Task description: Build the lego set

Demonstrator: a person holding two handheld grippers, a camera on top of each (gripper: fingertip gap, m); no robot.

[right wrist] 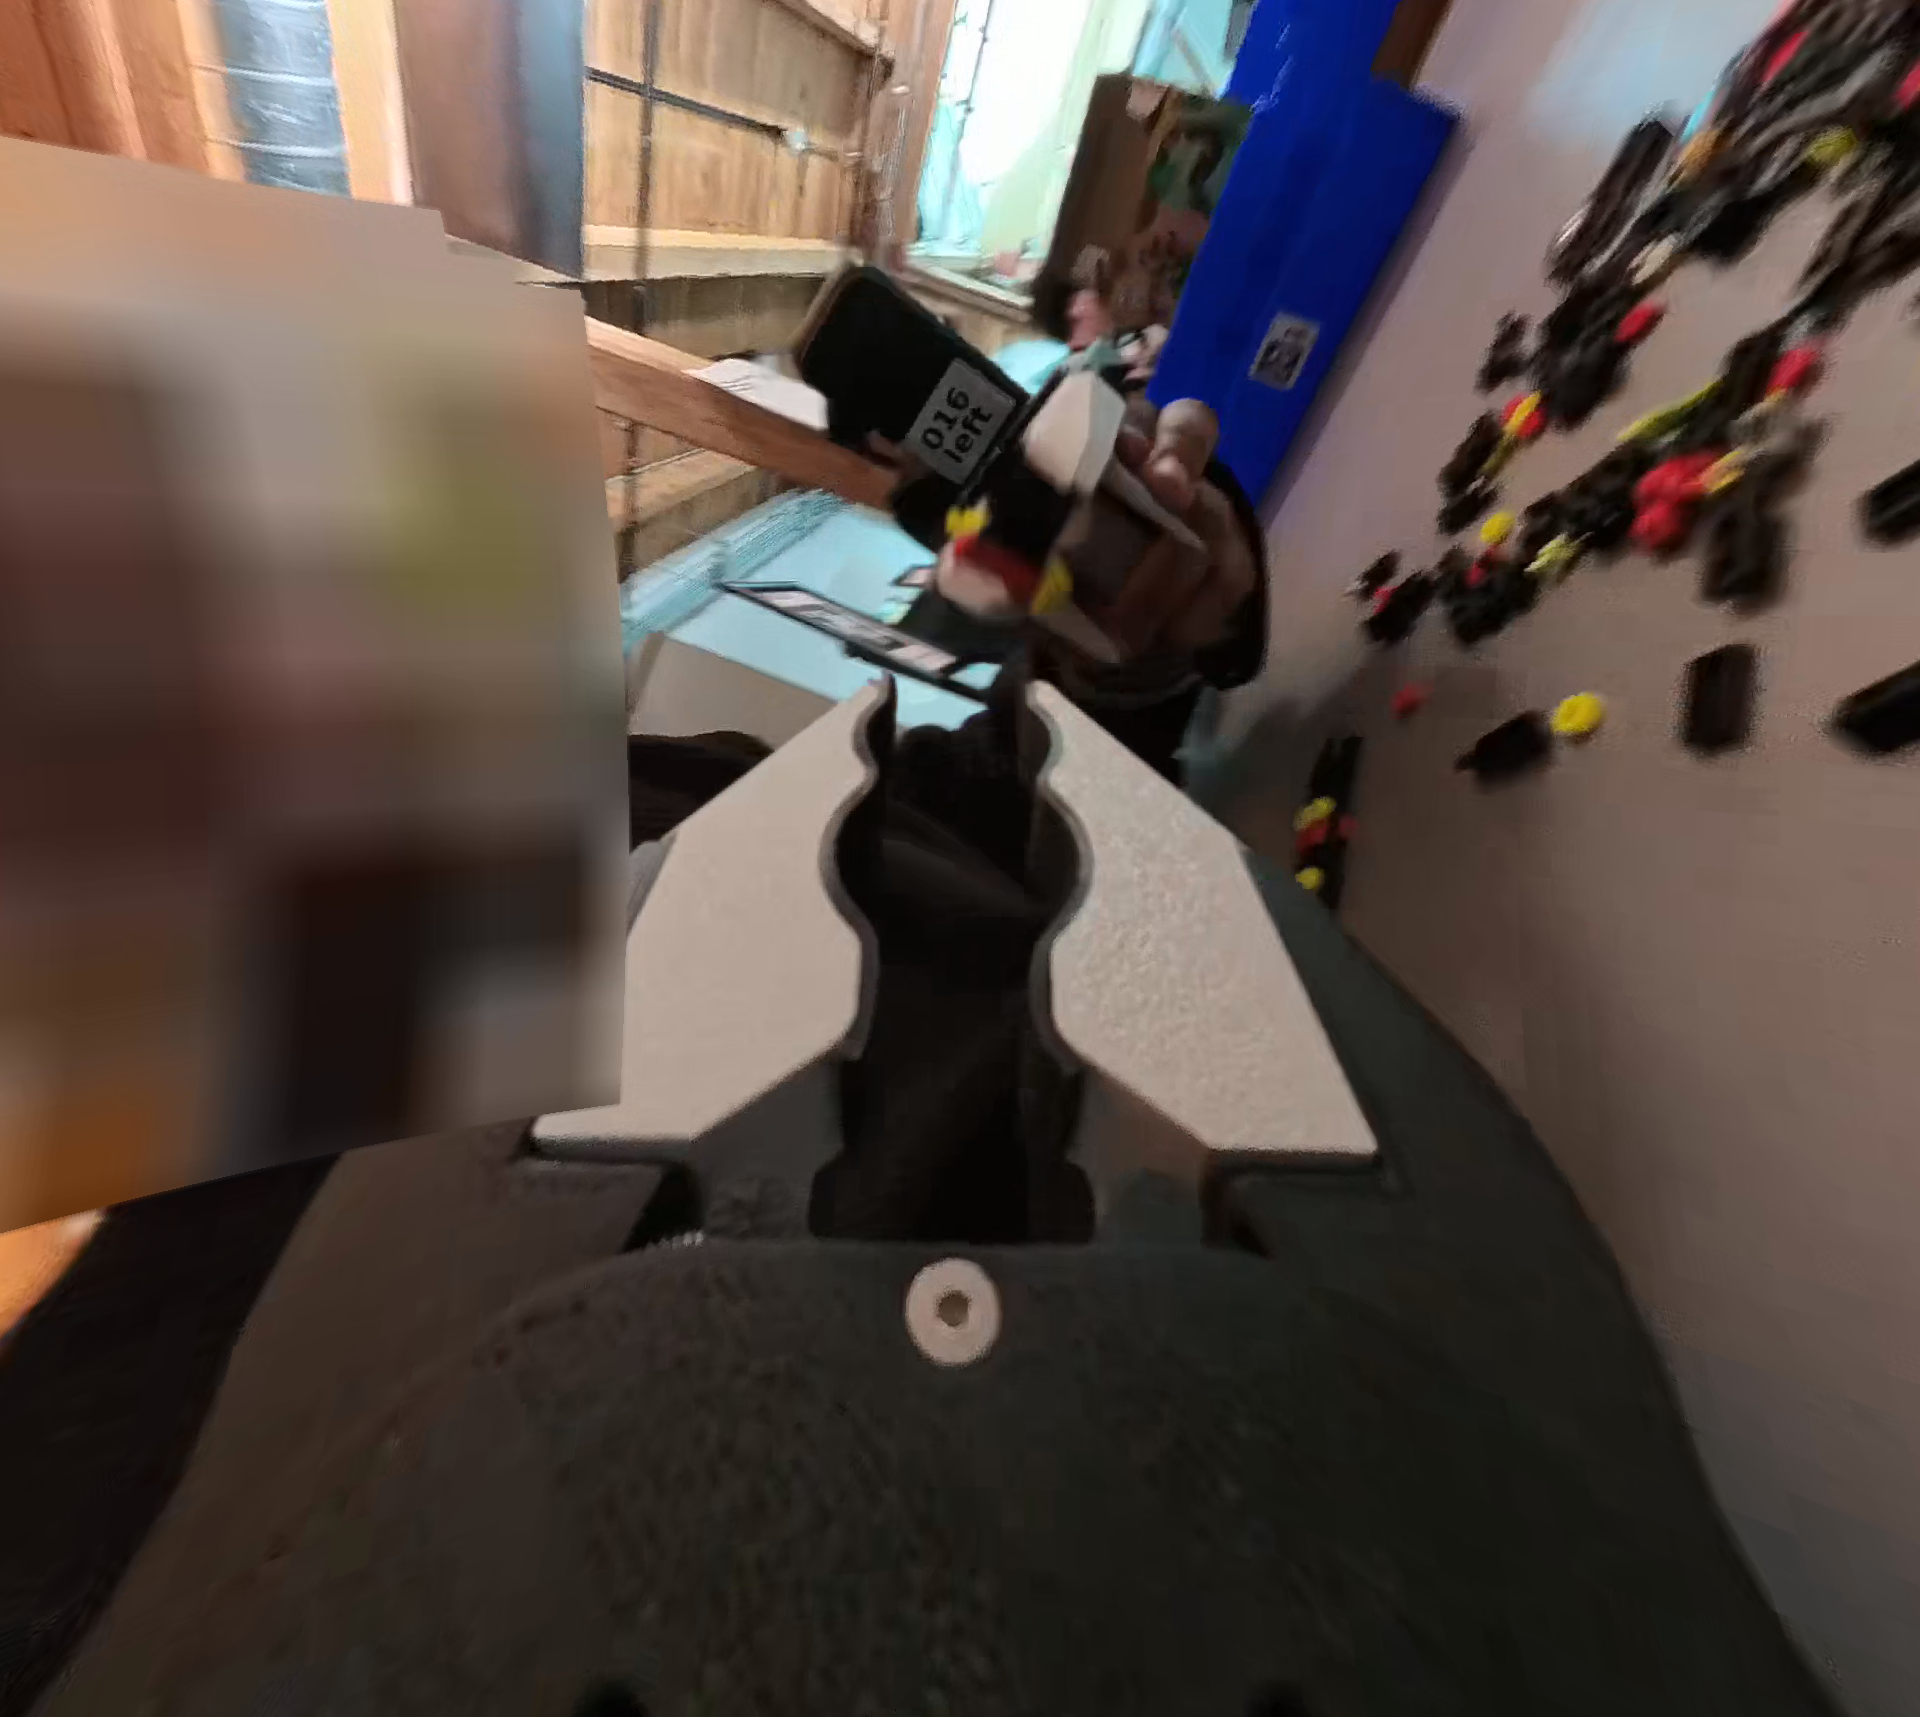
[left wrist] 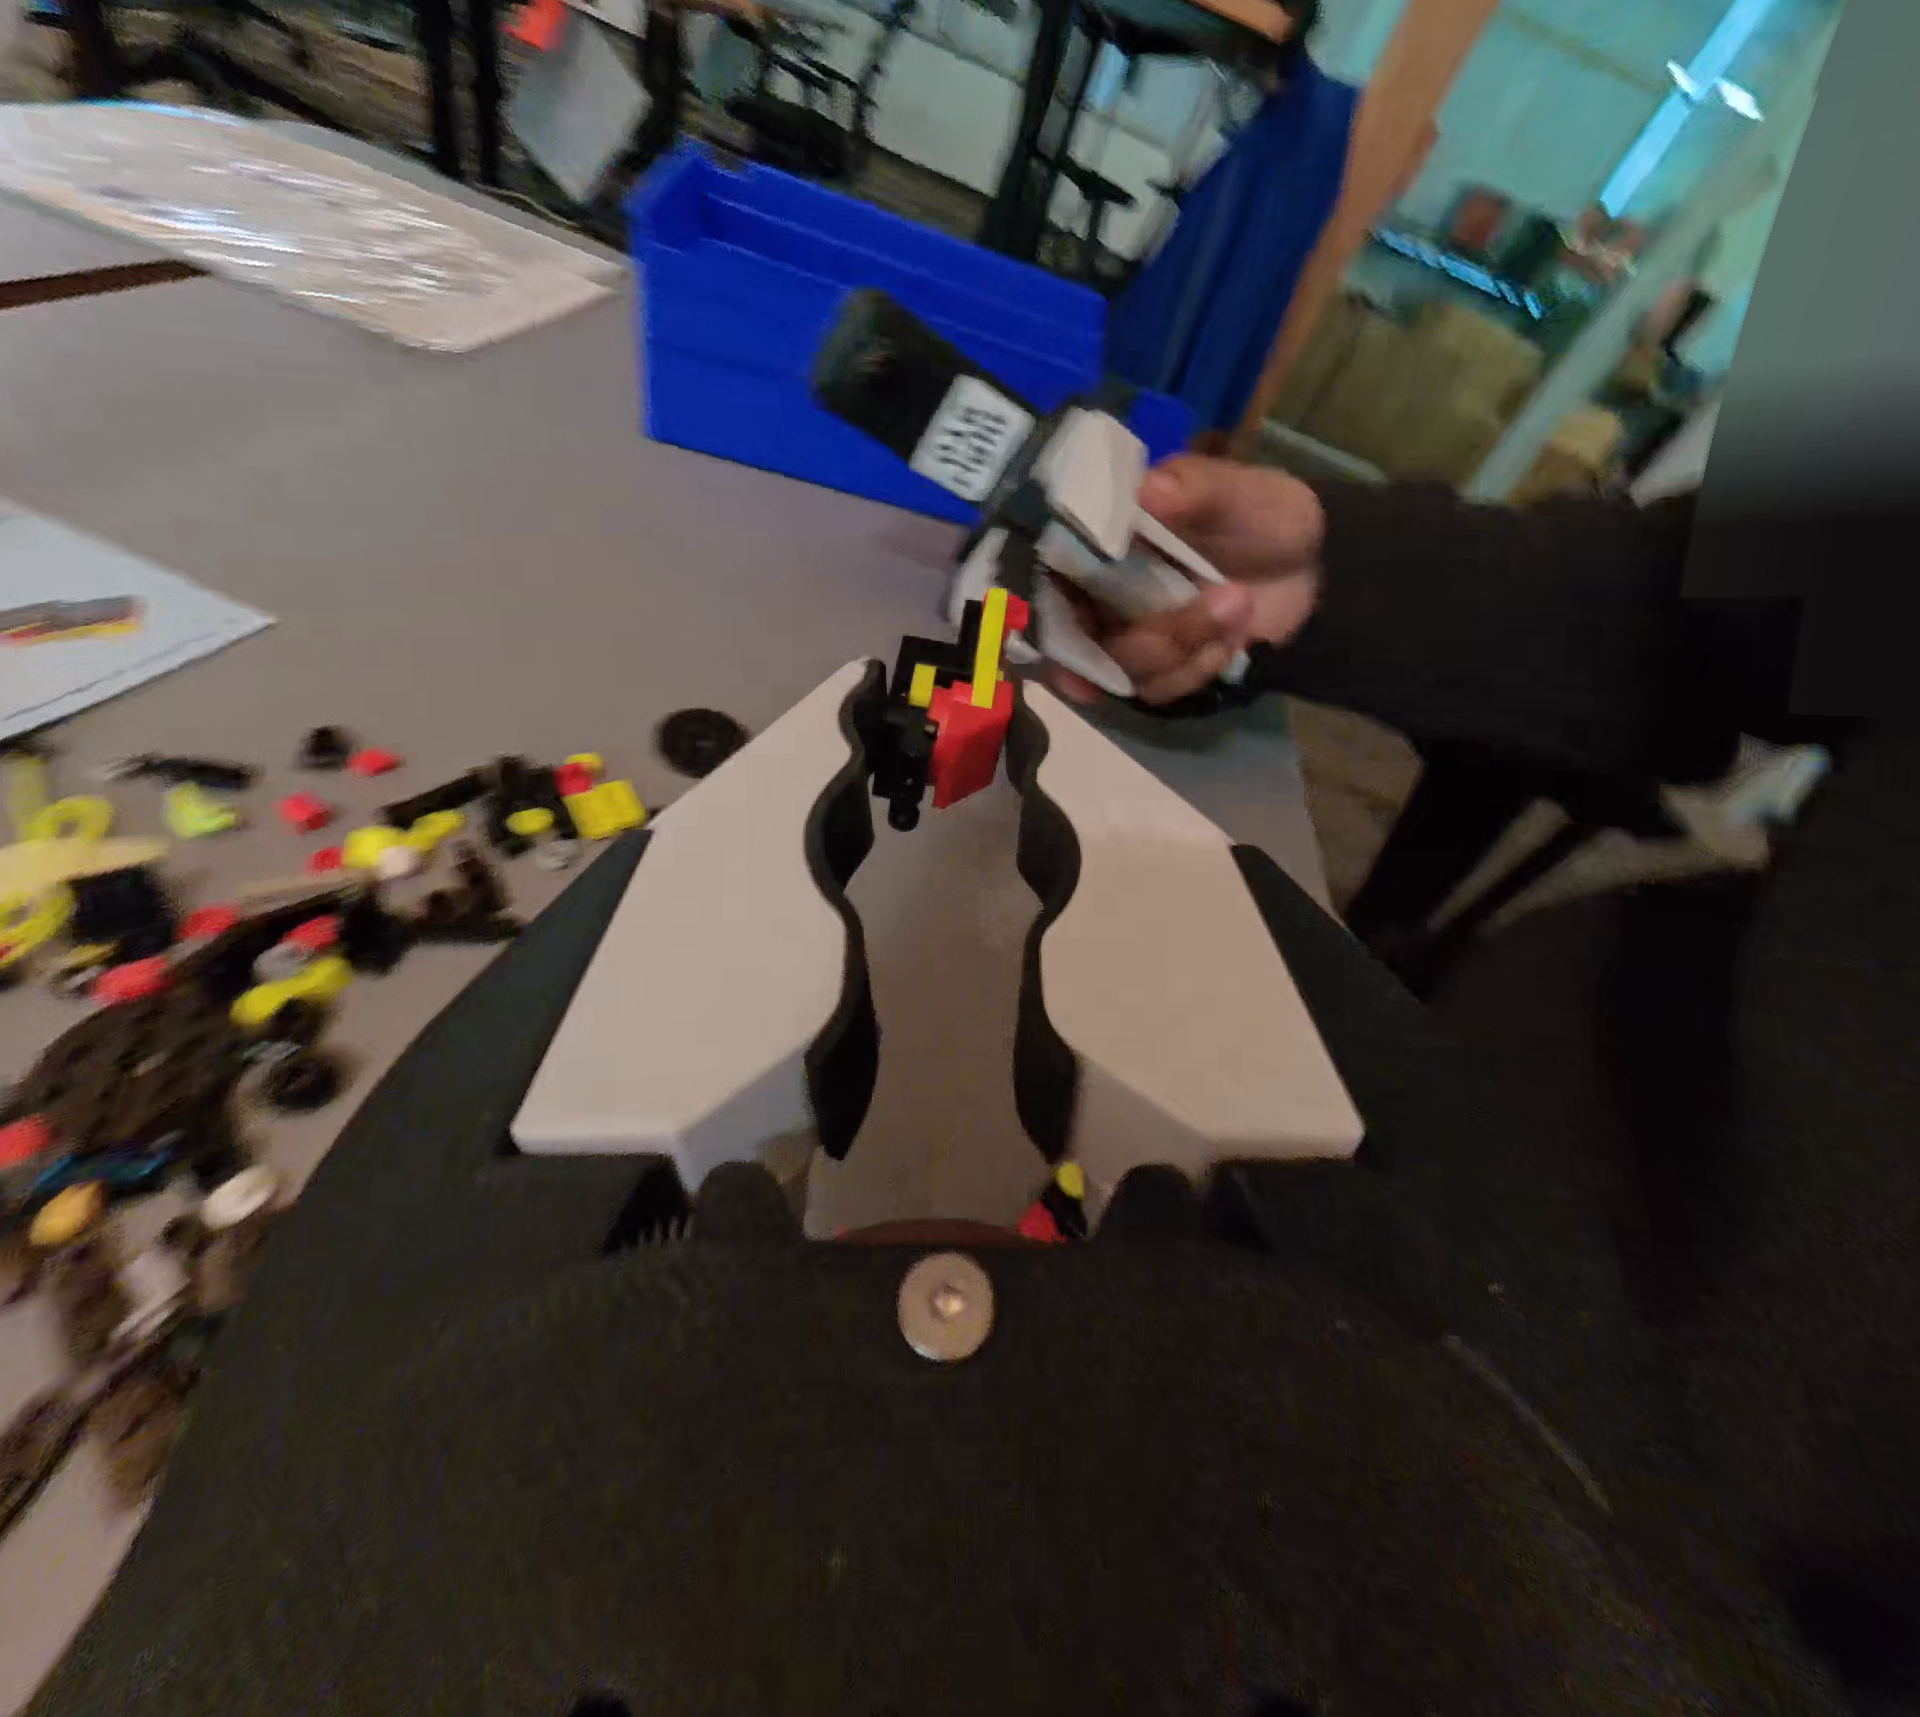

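My left gripper (left wrist: 940,711) is shut on a small black, red and yellow lego assembly (left wrist: 961,722) held at its fingertips above the grey table (left wrist: 468,524). It also shows in the right wrist view (right wrist: 987,555), in the left gripper held by a hand. My right gripper (right wrist: 958,711) has its jaws a little apart, and nothing clearly sits between them; a thin dark strip lies by the right pad. In the left wrist view the right gripper (left wrist: 1081,524), held in a hand, sits just behind the assembly. Loose lego pieces (left wrist: 312,888) lie scattered on the table (right wrist: 1662,472).
A blue bin (left wrist: 831,317) stands at the table's far edge and also shows in the right wrist view (right wrist: 1320,265). An instruction sheet (left wrist: 83,628) lies at the left, another paper (left wrist: 260,213) farther back. A black wheel (left wrist: 698,737) lies near the left fingertip. Spacing between my two grippers at the tips: around 4 cm. The black wheel (left wrist: 698,737) is about 15 cm from both grippers' fingertips.
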